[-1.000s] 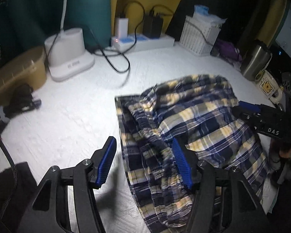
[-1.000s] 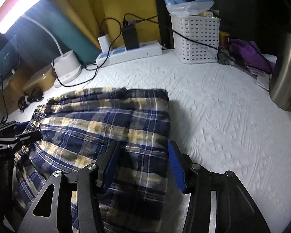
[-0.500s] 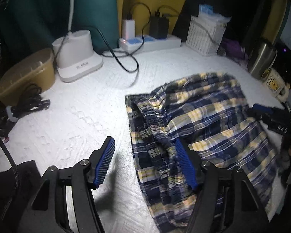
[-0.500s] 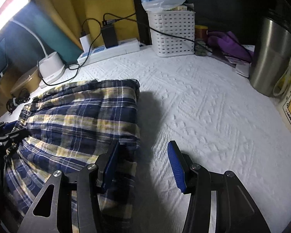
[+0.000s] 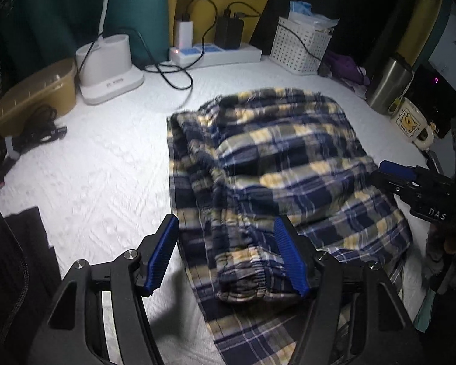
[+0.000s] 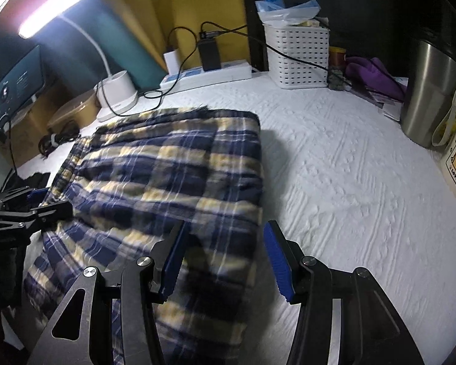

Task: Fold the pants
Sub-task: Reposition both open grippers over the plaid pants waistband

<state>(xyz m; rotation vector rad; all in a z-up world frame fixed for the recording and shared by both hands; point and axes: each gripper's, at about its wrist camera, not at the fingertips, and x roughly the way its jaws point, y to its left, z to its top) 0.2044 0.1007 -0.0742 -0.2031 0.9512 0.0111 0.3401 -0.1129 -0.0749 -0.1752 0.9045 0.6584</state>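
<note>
your left gripper (image 5: 228, 255) and right gripper (image 6: 224, 258) have both come back over the plaid pants (image 5: 273, 164), jaws wide apart, holding nothing. the pants lie folded on the white cloth (image 5: 106, 167), centre-right; the fold looks nearly finished.

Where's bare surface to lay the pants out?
Bare white cover lies right of the plaid pants, up to the steel tumbler, and left of them toward the lamp base. The back edge is crowded: power strip, white basket.
</note>
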